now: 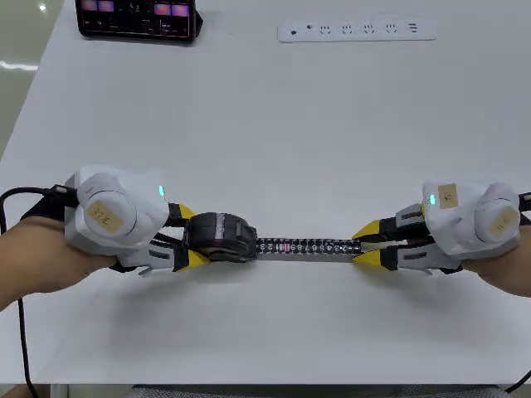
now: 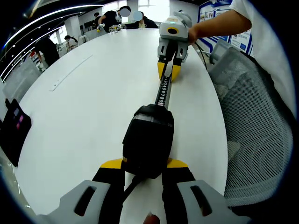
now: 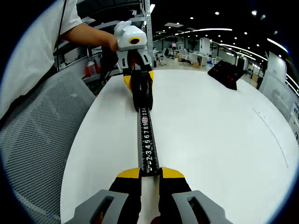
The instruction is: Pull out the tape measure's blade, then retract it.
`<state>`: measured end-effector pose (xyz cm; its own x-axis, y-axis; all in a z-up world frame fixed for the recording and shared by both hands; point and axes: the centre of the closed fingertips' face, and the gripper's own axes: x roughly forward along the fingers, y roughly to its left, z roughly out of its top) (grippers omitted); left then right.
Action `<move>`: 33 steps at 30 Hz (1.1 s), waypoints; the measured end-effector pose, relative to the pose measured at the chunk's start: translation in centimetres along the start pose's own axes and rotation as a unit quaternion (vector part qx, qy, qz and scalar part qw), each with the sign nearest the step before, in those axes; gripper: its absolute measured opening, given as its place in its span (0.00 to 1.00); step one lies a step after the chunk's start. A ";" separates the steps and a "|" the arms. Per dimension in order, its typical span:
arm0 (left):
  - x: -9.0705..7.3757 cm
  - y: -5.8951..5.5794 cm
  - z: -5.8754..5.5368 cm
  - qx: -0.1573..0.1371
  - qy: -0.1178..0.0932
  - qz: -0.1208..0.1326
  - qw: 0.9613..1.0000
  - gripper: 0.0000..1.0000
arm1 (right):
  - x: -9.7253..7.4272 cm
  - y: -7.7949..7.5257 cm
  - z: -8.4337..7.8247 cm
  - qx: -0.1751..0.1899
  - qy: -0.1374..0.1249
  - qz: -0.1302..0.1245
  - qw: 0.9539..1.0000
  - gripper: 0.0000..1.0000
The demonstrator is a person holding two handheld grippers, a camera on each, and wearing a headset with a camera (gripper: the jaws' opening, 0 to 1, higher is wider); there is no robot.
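A black tape measure case [image 1: 220, 237] rests on the white table, held between the yellow-tipped jaws of my left gripper [image 1: 192, 236]. In the left gripper view the case [image 2: 148, 140] fills the space between the jaws of that gripper [image 2: 145, 164]. A dark blade with white numerals [image 1: 307, 247] runs out of the case to the right. My right gripper [image 1: 369, 245] is shut on the blade's end. In the right gripper view the blade [image 3: 146, 140] stretches from my right gripper [image 3: 149, 173] to the case [image 3: 141, 89].
A white power strip [image 1: 357, 31] lies at the table's far edge, and a black device with pink keys [image 1: 138, 18] sits at the far left. A mesh chair [image 2: 247, 116] stands by the table's near edge. People sit at the far end of the table [image 2: 117, 18].
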<state>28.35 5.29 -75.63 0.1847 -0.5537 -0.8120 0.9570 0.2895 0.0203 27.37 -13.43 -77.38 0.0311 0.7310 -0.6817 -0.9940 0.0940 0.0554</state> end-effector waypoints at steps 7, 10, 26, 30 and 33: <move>0.0 0.0 0.0 -0.002 0.001 0.001 1.000 0.25 | -0.4 -0.1 -0.1 -0.005 0.005 -0.002 1.000 0.10; -0.1 0.0 -0.1 -0.003 0.001 0.002 1.000 0.25 | -0.5 -0.2 -0.2 -0.006 0.007 -0.002 1.000 0.10; -0.1 0.0 0.0 -0.007 0.000 0.003 1.000 0.25 | -1.6 -0.4 -1.1 -0.012 0.021 -0.003 1.000 0.10; -0.1 0.0 0.0 -0.008 -0.001 0.003 1.000 0.25 | -2.0 -0.5 -1.4 -0.011 0.025 -0.003 1.000 0.10; -0.1 0.0 0.0 -0.008 -0.001 0.003 1.000 0.25 | -2.2 -0.6 -1.8 -0.013 0.029 -0.004 0.999 0.09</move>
<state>28.34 5.33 -75.59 0.1915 -0.5540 -0.8102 0.9519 0.3061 0.0157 27.74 -16.31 -77.19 0.0340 0.6903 -0.7227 -0.9961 0.0819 0.0313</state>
